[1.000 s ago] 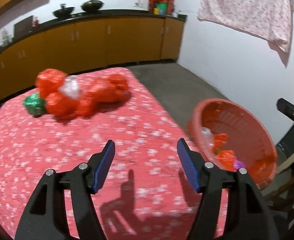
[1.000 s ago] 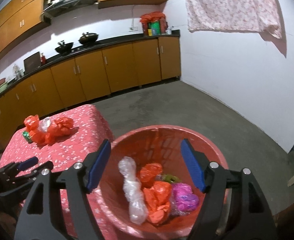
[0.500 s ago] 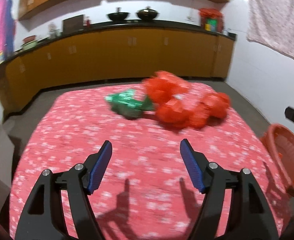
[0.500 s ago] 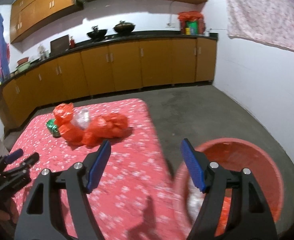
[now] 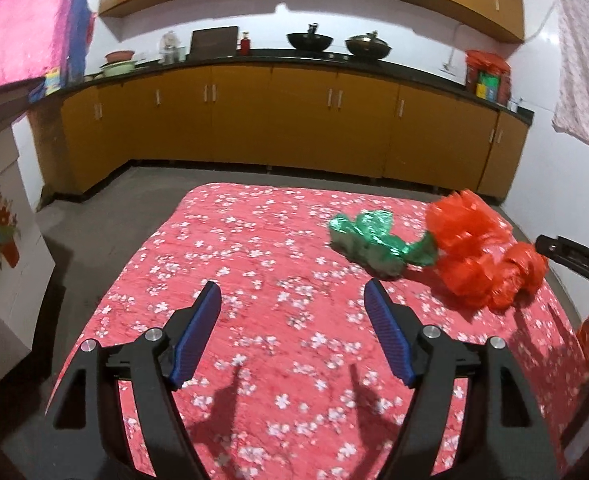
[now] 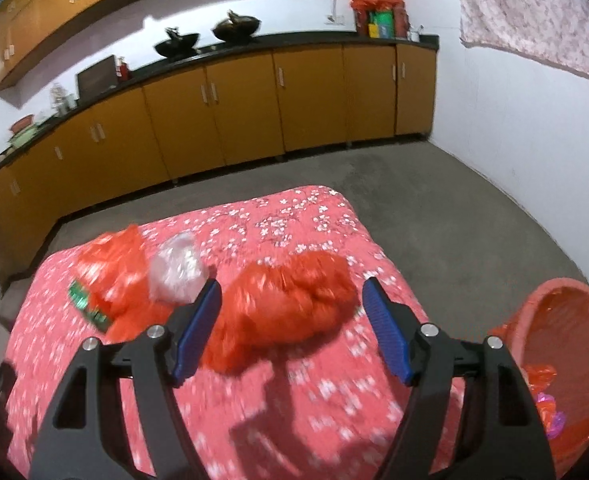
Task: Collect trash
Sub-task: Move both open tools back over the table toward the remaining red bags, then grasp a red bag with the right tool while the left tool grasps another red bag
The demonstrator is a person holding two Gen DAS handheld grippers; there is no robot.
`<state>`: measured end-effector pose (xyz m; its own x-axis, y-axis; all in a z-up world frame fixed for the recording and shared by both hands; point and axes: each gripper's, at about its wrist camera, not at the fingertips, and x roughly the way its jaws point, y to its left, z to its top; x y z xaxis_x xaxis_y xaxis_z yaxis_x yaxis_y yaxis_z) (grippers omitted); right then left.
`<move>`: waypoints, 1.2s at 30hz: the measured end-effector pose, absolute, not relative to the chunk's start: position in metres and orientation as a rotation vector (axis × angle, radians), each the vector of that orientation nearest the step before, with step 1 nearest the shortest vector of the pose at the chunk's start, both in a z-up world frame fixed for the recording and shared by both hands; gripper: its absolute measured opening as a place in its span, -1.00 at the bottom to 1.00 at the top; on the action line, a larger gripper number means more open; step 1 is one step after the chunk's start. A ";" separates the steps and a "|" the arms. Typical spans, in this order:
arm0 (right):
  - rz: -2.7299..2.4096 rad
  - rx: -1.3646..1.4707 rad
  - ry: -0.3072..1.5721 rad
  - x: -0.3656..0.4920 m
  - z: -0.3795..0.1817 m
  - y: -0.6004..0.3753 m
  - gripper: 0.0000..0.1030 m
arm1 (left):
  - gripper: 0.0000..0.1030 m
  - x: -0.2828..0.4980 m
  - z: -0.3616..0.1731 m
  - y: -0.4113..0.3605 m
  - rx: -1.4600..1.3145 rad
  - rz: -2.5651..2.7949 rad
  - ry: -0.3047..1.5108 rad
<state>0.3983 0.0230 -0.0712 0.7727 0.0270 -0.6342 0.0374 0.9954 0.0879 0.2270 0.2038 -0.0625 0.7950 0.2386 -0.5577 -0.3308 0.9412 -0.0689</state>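
Note:
Crumpled trash lies on a table under a red flowered cloth (image 5: 234, 240). The left wrist view shows a green foil wrapper (image 5: 368, 240) and red plastic bags (image 5: 478, 264) to the right of and beyond my left gripper (image 5: 291, 286), which is open over bare cloth. In the right wrist view a large red bag (image 6: 290, 304) lies just beyond and between the fingers of my right gripper (image 6: 292, 283). Its jaws are opening and the pads do not press on the bag. Left of it are a clear plastic wad (image 6: 178, 268), another red bag (image 6: 114, 276) and the green wrapper (image 6: 88, 306).
A red plastic basket (image 6: 554, 285) with some trash in it stands on the floor off the table's right side. Orange cabinets (image 5: 294, 128) run along the far wall under a black counter. Grey floor surrounds the table. A patterned cloth (image 6: 534, 16) hangs on the right wall.
Both grippers swung left, away from the basket and over the table. The right gripper came close up to the large red bag. The trash now sits at the right of the left view.

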 end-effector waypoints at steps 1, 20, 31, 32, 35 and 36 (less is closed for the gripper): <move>-0.015 0.102 0.698 0.405 -0.074 0.025 0.51 | 0.43 0.228 -0.063 0.206 -0.172 0.312 0.574; 0.064 -0.028 0.765 0.407 -0.103 0.028 -0.03 | 0.43 0.238 -0.060 0.184 -0.165 0.235 0.601; 0.089 0.008 0.718 0.357 -0.089 -0.015 -0.04 | 0.43 0.277 -0.053 0.108 -0.185 0.069 0.623; 0.091 0.007 0.715 0.352 -0.089 -0.016 -0.04 | 0.43 0.280 -0.054 0.105 -0.191 0.061 0.625; 0.098 0.014 0.703 0.339 -0.085 -0.025 -0.04 | 0.44 0.293 -0.056 0.089 -0.199 0.048 0.637; 0.099 0.016 0.702 0.338 -0.084 -0.027 -0.04 | 0.45 0.299 -0.057 0.083 -0.198 0.045 0.642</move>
